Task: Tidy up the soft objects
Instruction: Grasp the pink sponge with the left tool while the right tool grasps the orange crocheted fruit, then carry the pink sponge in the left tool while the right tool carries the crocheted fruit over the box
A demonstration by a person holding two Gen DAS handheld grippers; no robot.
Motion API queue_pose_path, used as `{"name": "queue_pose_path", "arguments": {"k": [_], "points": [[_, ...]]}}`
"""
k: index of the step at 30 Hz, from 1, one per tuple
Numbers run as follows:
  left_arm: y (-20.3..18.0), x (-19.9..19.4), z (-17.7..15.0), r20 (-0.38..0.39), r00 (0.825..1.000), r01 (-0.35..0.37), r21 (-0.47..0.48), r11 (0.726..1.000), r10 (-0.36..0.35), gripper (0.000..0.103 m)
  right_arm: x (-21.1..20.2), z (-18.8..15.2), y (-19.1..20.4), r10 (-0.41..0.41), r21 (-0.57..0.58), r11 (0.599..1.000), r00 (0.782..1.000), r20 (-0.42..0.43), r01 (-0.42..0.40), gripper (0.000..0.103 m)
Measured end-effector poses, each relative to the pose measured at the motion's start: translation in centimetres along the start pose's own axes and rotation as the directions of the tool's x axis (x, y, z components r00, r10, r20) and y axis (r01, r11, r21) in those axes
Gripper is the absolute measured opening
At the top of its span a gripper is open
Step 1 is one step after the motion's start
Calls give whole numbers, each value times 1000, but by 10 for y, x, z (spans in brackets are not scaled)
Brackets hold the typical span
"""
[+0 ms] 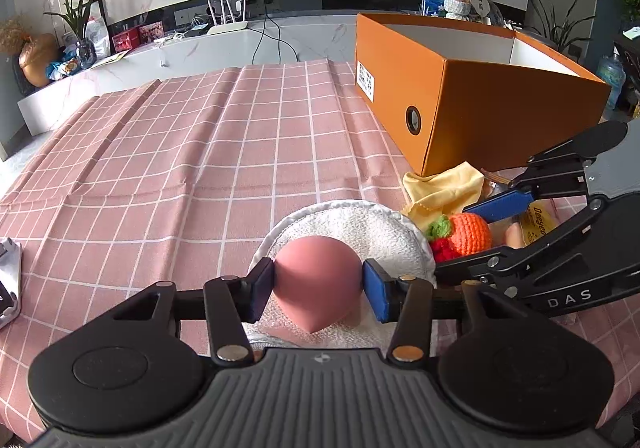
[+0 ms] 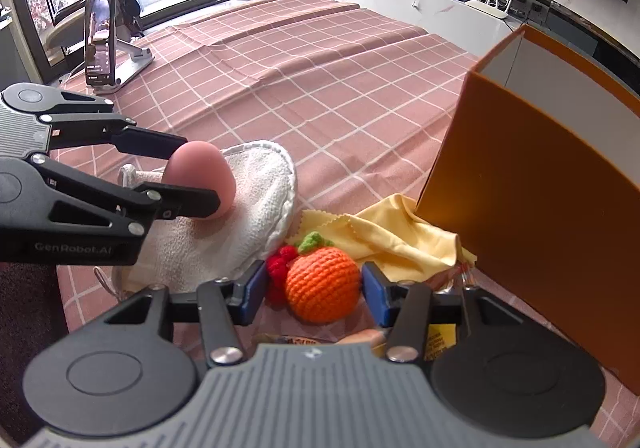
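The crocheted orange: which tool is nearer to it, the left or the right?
Right. The right tool has the crocheted orange between its two blue pads. The left tool is off to the side, closed on the pink sponge above the white towel.

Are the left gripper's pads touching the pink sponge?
Touching. The left wrist view shows both pads of the left gripper pressed against the sides of the pink sponge, with no gap.

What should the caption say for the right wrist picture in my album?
Right gripper straddles a crocheted orange beside a yellow cloth and orange box.
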State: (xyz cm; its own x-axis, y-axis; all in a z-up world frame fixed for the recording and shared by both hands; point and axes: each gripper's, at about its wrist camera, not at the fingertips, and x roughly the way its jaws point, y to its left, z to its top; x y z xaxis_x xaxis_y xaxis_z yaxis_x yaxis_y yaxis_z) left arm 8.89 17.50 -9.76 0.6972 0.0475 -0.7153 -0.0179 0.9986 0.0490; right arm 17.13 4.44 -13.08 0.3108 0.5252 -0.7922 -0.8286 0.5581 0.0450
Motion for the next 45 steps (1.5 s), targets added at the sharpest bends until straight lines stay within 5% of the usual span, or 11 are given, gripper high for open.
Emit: {"name": "queue_pose_path", "arguments": {"k": [8,19,30,45], "points": [[-2,-8,7,24,1000,-8,-5,1000,8,45,-11,-1,0,-13,32,999,999,33,12,46],[-24,-49,45,153,988,-3,18,1000,0,44,-81,0,-12,-84,120,991,971,222,58,45],[-52,-73,87,260,959,104,35,994,-110,44,-152,-5,-38,-176,204,973,923,342,110,45],[-96,-27,158,257,930,237,131,963,-264,44,-178,22,-99,-312,239,941,892,326,241,45]]}}
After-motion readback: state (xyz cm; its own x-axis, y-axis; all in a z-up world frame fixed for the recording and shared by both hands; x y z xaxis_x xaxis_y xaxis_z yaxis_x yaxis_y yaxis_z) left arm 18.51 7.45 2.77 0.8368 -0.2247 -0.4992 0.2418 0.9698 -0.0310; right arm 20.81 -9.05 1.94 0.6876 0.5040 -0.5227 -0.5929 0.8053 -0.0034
